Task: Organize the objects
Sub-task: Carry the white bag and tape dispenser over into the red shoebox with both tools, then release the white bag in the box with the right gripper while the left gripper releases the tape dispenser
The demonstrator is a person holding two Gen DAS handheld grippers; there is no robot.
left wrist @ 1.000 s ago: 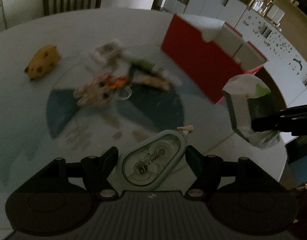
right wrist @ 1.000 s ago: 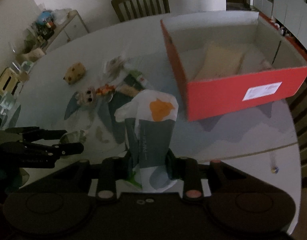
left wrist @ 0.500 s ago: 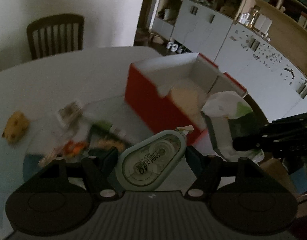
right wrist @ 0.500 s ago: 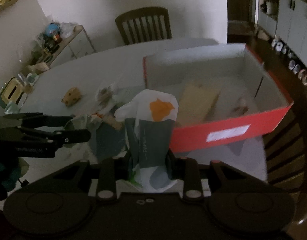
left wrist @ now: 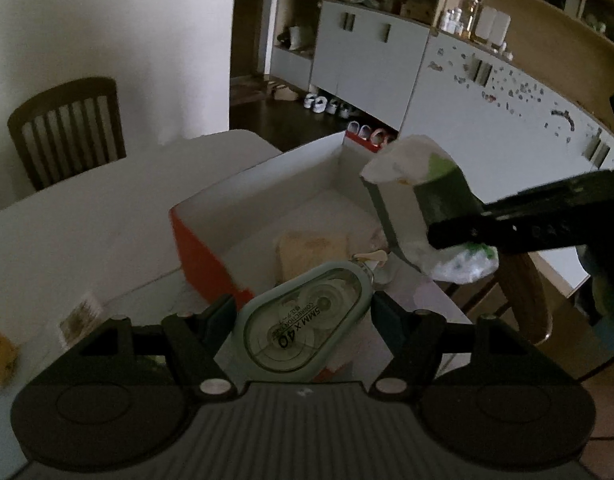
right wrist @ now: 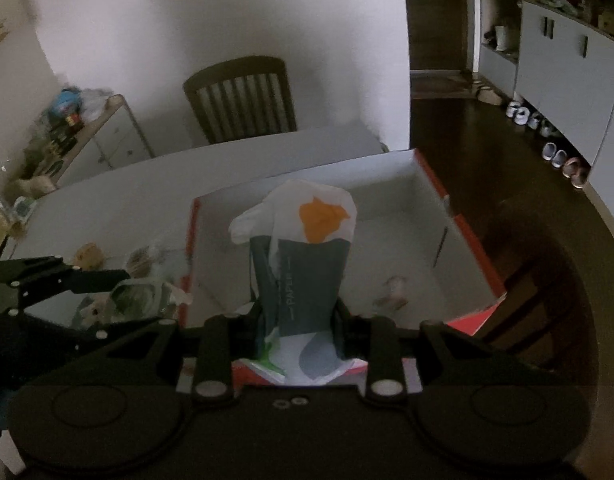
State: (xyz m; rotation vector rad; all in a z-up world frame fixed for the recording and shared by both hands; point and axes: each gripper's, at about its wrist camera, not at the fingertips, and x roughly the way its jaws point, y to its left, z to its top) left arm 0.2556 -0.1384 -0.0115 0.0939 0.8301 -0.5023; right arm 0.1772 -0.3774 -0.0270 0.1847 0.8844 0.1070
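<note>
In the left wrist view, a yellow spotted toy (left wrist: 1,358) lies on the desk (left wrist: 87,240) at the far left edge, with a small packet (left wrist: 81,318) just right of it. A wooden chair (left wrist: 67,128) stands behind the desk in the upper left. At the bottom centre the left gripper (left wrist: 303,312) is clamped on a pale green correction tape (left wrist: 307,320), the tape's nose pointing up and right over the red box (left wrist: 211,256). The box sits open in the middle of the frame with a tan pad (left wrist: 311,248) on its white floor. To the right, the right gripper (left wrist: 459,232) reaches in from the edge, closed narrowly on a tissue pack (left wrist: 419,200) that hangs above the box's right part. In the right wrist view, the left gripper shows at the left edge beside the box's left wall, the tape between its fingers; small toys (right wrist: 91,256) lie on the desk behind it. At centre the tissue pack, white with an orange patch, stands upright between the right gripper's fingers (right wrist: 343,320) above the open box.
</note>
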